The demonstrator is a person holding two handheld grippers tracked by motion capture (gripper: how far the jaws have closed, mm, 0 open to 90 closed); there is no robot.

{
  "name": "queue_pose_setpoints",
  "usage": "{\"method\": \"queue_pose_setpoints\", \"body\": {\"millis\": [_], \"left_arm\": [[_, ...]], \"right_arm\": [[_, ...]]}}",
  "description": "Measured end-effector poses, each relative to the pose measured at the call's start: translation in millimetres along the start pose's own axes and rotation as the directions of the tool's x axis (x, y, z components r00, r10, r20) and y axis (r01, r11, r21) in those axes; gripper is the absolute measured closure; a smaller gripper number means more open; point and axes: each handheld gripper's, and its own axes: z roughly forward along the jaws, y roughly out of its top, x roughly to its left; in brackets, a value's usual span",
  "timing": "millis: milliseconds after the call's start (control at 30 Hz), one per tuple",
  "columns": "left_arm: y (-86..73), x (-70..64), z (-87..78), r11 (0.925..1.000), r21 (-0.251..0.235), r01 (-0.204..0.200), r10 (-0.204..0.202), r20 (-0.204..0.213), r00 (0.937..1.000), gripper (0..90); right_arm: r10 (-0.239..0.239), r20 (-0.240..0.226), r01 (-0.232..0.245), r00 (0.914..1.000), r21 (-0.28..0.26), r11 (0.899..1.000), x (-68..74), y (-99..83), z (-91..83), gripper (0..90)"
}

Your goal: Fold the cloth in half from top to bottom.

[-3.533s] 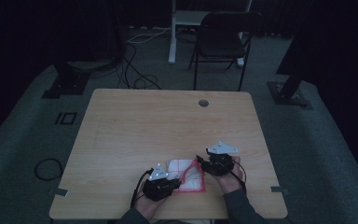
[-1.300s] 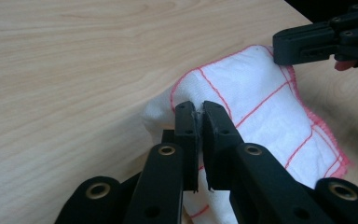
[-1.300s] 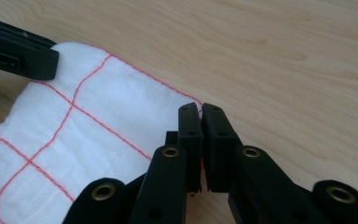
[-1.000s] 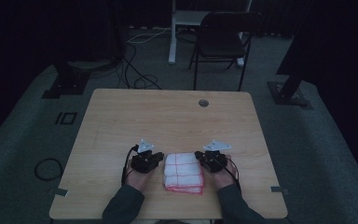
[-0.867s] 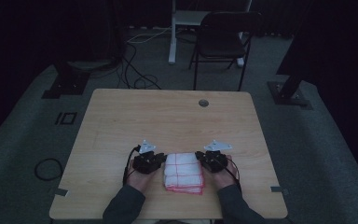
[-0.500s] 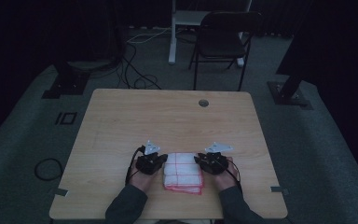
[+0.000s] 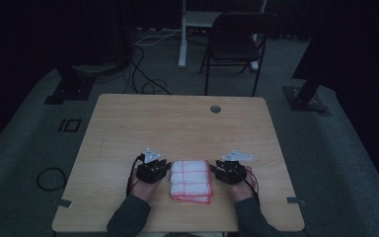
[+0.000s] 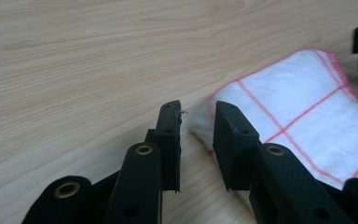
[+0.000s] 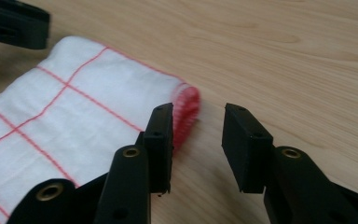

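Left gripper (image 8: pixel 196 135) first: its jaws are parted with nothing between them, the tips low over the wood, and the folded cloth (image 8: pixel 303 121) lies just off the outer face of one jaw, its near corner close against that pad. Whether pad and fabric actually touch is hard to call from the left gripper view; it looks like a sliver of gap.

Over to the right gripper (image 9: pixel 196 140), same story mirrored: jaws spread, empty, bare wood between them. The cloth (image 9: pixel 74 121), white with red grid lines and a red stitched hem, sits beside the outer face of one jaw, its rolled red edge just alongside that pad.

From the high view the picture is tidy. The left gripper (image 7: pixel 159 170) and right gripper (image 7: pixel 223 171) flank the cloth (image 7: pixel 191 179) on either side, each just beside a short side of it, jaws pointing inward at one another. The cloth is folded into a neat stacked rectangle, lying flat near the front edge of the table (image 7: pixel 177 123), roughly midway between the front corners. The person's hands come in from that front edge, sleeves resting on it.
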Motion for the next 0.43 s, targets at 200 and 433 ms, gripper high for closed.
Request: {"method": "queue_pose_setpoints", "body": {"millis": [200, 433], "left_arm": [[-2.3, 9.9, -4.2, 0.9999, -0.005, 0.012, -0.012, -0.023, 0.9997, 72.2], [-2.9, 12.5, -5.1, 0.9999, -0.009, 0.01, -0.01, -0.032, 0.9994, 72.2]], "right_arm": [[0.027, 0.019, -0.027, 0.9995, -0.009, 1.0, -7.7, -4.0, -3.6, 62.2], [0.042, 0.032, -0.042, 0.9986, -0.017, 0.999, -12.3, -4.9, -4.7, 61.8]]}}
